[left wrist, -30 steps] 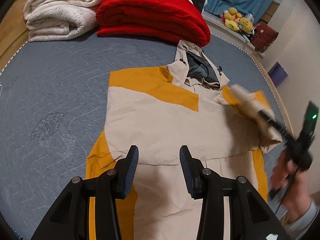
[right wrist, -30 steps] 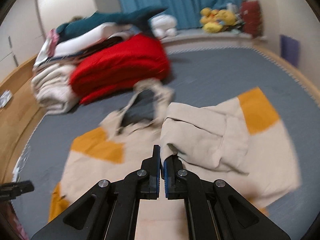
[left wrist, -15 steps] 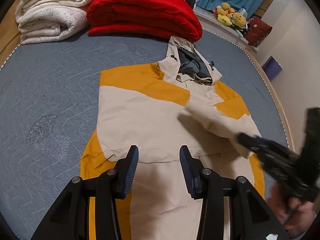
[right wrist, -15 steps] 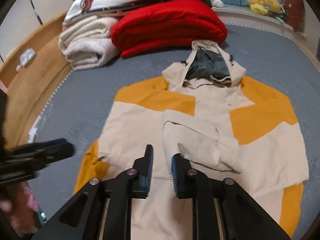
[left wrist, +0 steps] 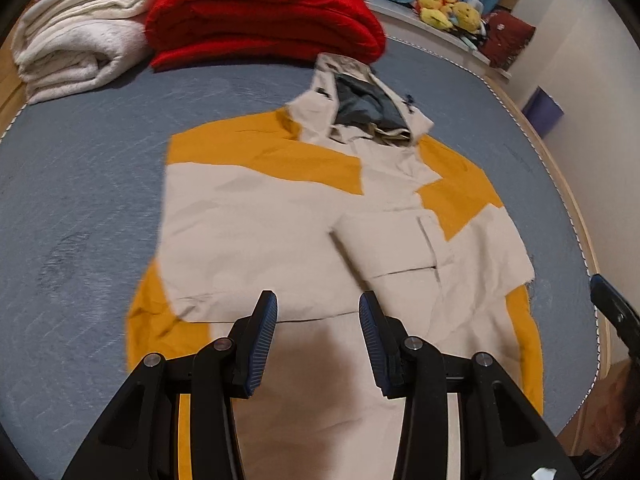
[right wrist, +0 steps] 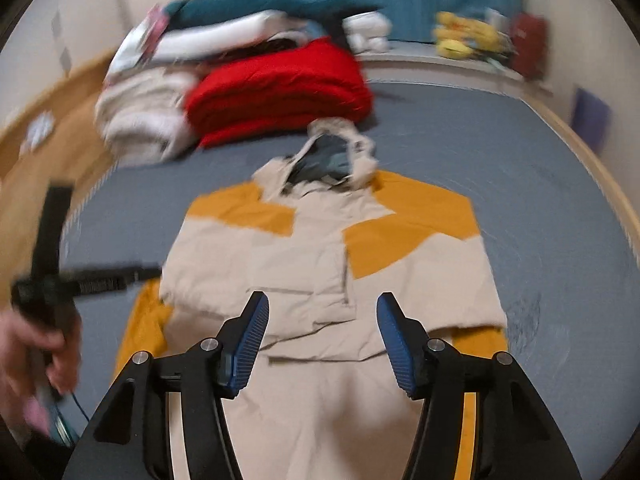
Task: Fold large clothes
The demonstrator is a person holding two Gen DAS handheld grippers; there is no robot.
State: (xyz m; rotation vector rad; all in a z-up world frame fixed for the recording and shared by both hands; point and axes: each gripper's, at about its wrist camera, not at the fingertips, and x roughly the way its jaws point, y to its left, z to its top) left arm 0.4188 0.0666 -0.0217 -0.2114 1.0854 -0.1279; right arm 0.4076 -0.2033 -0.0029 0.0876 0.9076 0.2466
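Observation:
A beige and orange hooded jacket [left wrist: 260, 232] lies flat on the grey bed cover, hood pointing away; it also shows in the right wrist view [right wrist: 320, 264]. Both sleeves lie folded across its chest, the right sleeve [left wrist: 400, 248] on top. My left gripper [left wrist: 318, 336] is open and empty above the jacket's lower body. My right gripper [right wrist: 322, 344] is open and empty above the jacket's lower middle. The left gripper also appears in the right wrist view [right wrist: 116, 276] at the jacket's left edge.
A folded red blanket [left wrist: 264, 12] and white blankets [left wrist: 80, 44] are stacked at the far end of the bed [left wrist: 80, 208]. Plush toys [left wrist: 448, 8] sit on a ledge. The bed's wooden edge [left wrist: 560, 184] runs along the right.
My right gripper carried the right sleeve across the chest, let it go, opened wide and drew back towards the hem. The left gripper stayed open.

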